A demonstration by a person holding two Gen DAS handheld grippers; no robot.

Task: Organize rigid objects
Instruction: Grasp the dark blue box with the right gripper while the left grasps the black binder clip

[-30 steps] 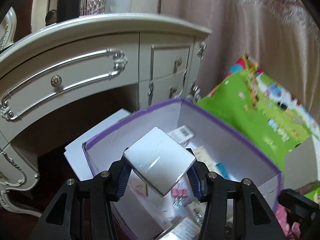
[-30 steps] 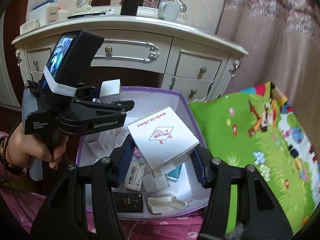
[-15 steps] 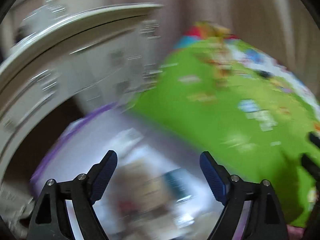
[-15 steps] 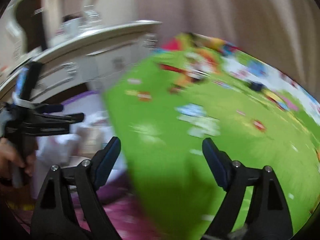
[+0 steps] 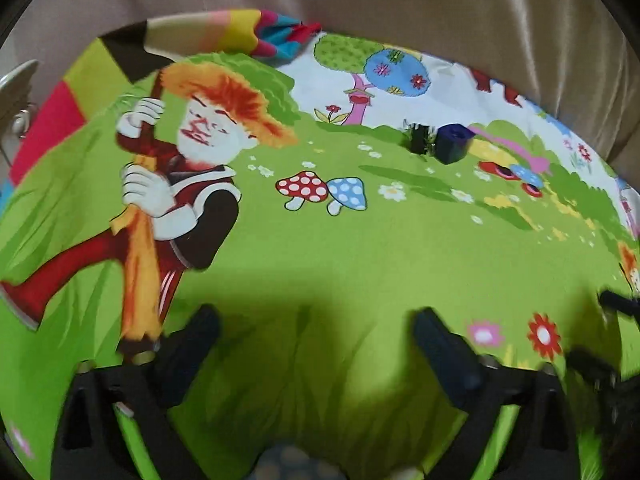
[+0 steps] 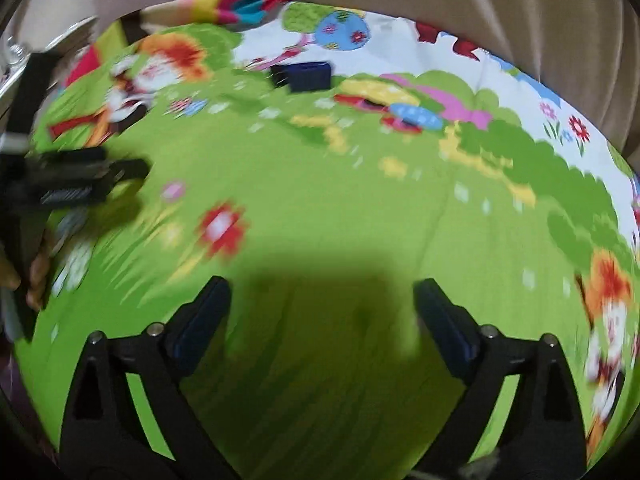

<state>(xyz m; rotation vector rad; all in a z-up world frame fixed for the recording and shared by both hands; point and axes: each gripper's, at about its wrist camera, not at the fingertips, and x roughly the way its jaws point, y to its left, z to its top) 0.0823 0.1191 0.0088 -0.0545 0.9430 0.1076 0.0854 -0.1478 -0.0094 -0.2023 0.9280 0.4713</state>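
Observation:
My left gripper [image 5: 316, 320] hangs over a green cartoon play mat [image 5: 360, 248], its jaws opening wide with nothing between them. My right gripper [image 6: 324, 292] hovers over the same mat [image 6: 340, 200], jaws also opening and empty. A small dark blue box [image 5: 452, 144] lies at the mat's far side, with a black binder clip [image 5: 418, 140] just left of it. The right wrist view shows that blue box [image 6: 308, 76] far ahead. In that view the left gripper [image 6: 72, 184] sits at the left edge, held by a hand [image 6: 36, 276]. The picture is blurred by motion.
A beige curtain [image 5: 440, 8] hangs behind the mat. A corner of the white dresser [image 5: 16, 92] shows at the far left. The mat's striped border [image 5: 224, 32] is folded up at the back.
Both grippers held white boxes over the purple box a second ago. Now both are empty and wide, and have swung right from the dresser and purple box to the green mat.

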